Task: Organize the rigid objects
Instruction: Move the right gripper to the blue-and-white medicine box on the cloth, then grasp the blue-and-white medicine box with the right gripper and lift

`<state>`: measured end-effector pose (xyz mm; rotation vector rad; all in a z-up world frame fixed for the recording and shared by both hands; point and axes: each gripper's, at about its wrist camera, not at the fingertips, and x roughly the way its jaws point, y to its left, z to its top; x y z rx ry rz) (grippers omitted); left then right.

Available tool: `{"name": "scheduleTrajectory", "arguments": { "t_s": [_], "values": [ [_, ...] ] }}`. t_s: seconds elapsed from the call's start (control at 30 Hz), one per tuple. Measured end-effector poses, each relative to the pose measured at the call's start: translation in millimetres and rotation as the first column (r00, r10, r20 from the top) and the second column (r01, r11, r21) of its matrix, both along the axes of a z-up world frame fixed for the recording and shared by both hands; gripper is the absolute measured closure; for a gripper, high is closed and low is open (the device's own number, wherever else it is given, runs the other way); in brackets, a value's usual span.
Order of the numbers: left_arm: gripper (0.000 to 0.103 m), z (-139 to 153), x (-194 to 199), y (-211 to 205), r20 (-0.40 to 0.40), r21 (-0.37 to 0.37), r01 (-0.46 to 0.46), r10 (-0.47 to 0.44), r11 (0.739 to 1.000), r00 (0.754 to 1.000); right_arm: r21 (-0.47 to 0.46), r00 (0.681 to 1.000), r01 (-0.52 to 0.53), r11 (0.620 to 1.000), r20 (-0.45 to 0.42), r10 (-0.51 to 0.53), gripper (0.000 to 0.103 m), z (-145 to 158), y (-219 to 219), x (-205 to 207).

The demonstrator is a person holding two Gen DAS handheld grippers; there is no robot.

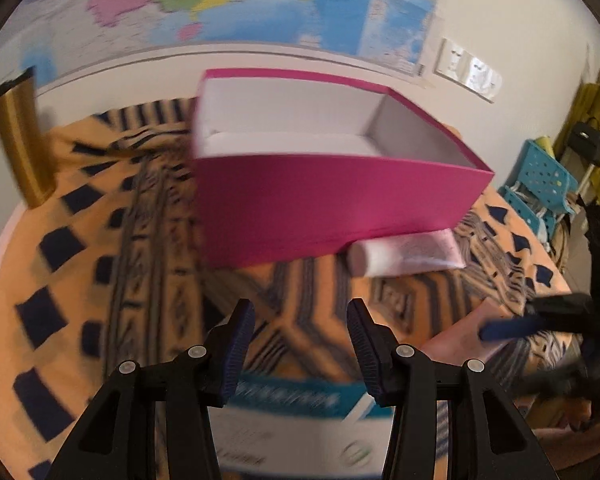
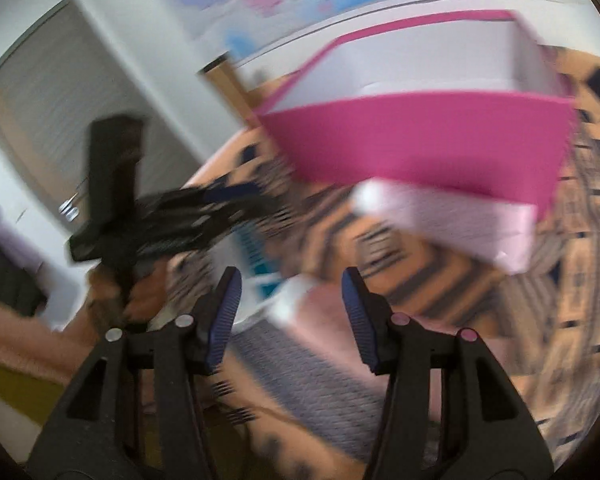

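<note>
A large, brightly coloured map poster [image 1: 228, 0] covers the white wall [image 1: 500, 20] behind the table, and a white wall plate with switches [image 1: 470, 70] sits just right of its lower corner. Beyond the table's right edge stands a turquoise plastic chair with round holes in its back [image 1: 544, 184], with yellow cloth [image 1: 592, 120] hanging behind it. In the right wrist view a pale panelled door [image 2: 60, 92] is set in the wall to the left, all blurred.

Open magenta box [image 1: 320, 200] with white inside sits on patterned cloth, white tube [image 1: 404, 254] touching its front, teal-white carton [image 1: 292, 424] nearer.
</note>
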<state>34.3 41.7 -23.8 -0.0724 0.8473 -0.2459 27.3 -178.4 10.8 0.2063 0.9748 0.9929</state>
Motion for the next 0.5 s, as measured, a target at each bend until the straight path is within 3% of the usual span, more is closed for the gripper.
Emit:
{"name": "scheduleTrajectory", "arguments": {
  "t_s": [0.2, 0.5],
  "values": [
    [0.054, -11.7, -17.0, 31.0, -0.052, -0.039, -0.037, 0.035, 0.999, 0.998, -0.005, 0.986, -0.156, 0.988, -0.067, 0.155, 0.049, -19.3, 45.9, -30.2],
    [0.054, -26.1, -33.0, 47.7, -0.101, -0.105, -0.008, -0.002, 0.994, 0.995, -0.074, 0.984, -0.111, 0.991, -0.151, 0.099, 0.049, -44.8, 67.8, -22.1]
  ]
}}
